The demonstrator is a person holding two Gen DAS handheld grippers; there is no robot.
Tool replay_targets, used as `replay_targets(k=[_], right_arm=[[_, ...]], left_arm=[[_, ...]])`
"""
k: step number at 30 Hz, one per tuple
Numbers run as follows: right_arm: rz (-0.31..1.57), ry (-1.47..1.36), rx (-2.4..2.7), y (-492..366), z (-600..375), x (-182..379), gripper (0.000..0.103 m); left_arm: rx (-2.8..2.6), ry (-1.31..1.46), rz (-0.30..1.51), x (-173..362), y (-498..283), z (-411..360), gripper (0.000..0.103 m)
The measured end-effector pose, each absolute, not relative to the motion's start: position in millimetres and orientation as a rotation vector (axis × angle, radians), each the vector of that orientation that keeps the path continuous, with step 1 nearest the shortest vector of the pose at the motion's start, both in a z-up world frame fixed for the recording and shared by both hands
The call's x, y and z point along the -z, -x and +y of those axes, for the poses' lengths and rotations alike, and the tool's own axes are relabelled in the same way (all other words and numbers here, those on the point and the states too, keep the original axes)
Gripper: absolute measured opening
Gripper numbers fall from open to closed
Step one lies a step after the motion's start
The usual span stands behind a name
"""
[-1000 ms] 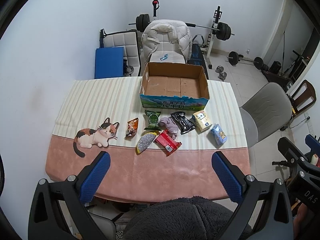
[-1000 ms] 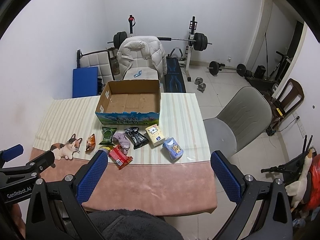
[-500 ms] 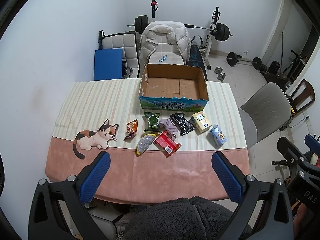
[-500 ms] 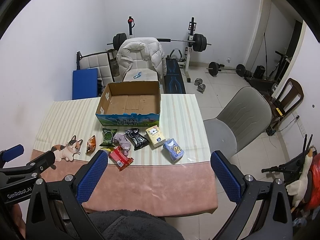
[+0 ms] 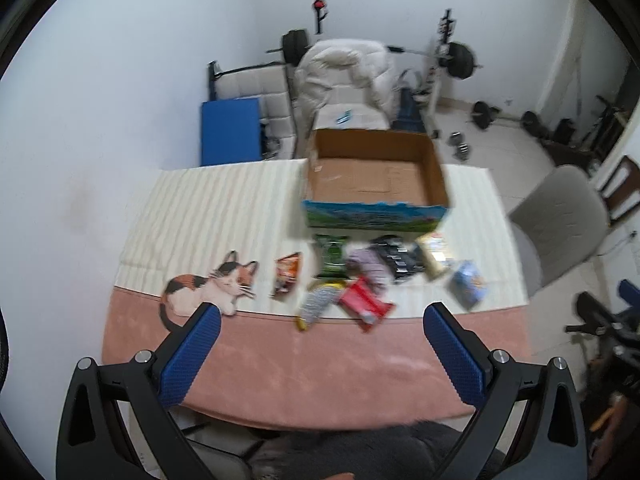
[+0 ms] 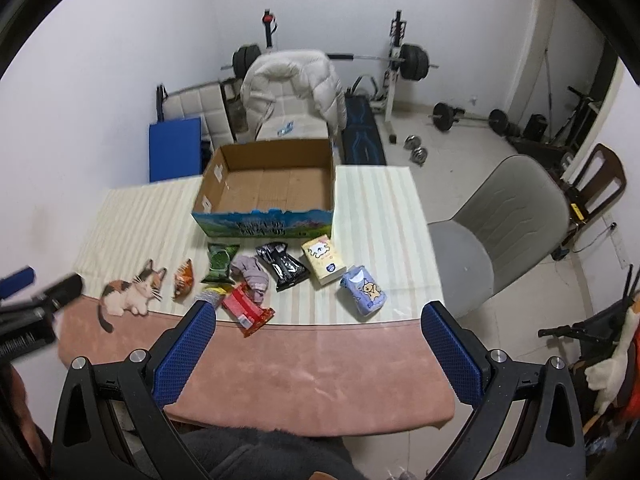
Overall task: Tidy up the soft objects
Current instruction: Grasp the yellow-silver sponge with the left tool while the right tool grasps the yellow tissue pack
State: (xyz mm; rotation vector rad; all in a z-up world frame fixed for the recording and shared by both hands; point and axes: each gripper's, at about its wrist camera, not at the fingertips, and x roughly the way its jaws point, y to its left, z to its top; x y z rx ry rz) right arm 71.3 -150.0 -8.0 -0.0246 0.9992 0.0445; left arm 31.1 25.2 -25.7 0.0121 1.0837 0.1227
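Note:
An open cardboard box (image 6: 272, 188) stands empty at the table's far side; it also shows in the left wrist view (image 5: 376, 176). In front of it lie several soft packets: a green bag (image 6: 219, 263), an orange bag (image 6: 183, 280), a grey cloth (image 6: 252, 274), a black pouch (image 6: 283, 266), a yellow tissue pack (image 6: 323, 260), a blue tissue pack (image 6: 363, 290), a red pack (image 6: 248, 310) and a silver-yellow pack (image 5: 318, 304). My left gripper (image 5: 320, 340) and right gripper (image 6: 318, 338) are open and empty, high above the table's near edge.
A cat picture (image 6: 128, 294) is printed on the tablecloth (image 6: 320, 368). A grey chair (image 6: 500, 232) stands right of the table. A white jacket on a chair (image 6: 296, 92), a blue mat (image 6: 174, 148) and barbell racks sit behind the table.
Both grippers have moved forward and lower toward the table; the left view is blurred by motion. Both stay open. Nothing on the table has moved.

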Motion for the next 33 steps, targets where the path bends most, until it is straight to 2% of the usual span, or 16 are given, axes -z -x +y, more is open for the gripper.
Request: replay_targets(k=[7,11,17,19,21,22,24,28,30,32,33], right_arm=[[1.158,0.086,-0.1,-168,-149,133,0.103],[1.276,0.165,-0.159,-229,-138,215,0.103],[1.395,0.245,-0.204,-285,-135,306,0.103],[1.425,0.248,-0.197,-298,-135,326,0.102],[1.452,0.245,-0.188,-313,-136,346,0.101],[1.462,0.24,-0.184,-320,-137,352,0.101],[1.47,0.217,-0.186,-332,-140,363,0.101],[1.49,0.167,-0.175,-352,-142,379,0.101],[1.531,0.134,-0.16,-358,-144,392,0.091],[1.594,0.1,-0.149,-359,-147,407,0.075],[1.621,0.103,-0.131,-356,-149,414,0.073]], left_arm=[[-0.108,-0.124,1.265,151,-111,58,0.103],[0.005,-0.22,1.416,240,-147,49,0.103],[0.082,-0.357,1.577,353,-176,32,0.102],[0.089,-0.352,1.608,376,-181,33,0.097],[0.091,-0.335,1.635,389,-184,35,0.08],[0.088,-0.318,1.65,395,-187,36,0.076],[0.081,-0.263,1.68,404,-190,40,0.051],[0.017,-0.129,1.711,410,-193,56,0.048],[-0.032,-0.011,1.729,411,-192,70,0.048],[-0.094,0.135,1.75,414,-189,88,0.048],[-0.116,0.189,1.752,414,-187,95,0.047]])
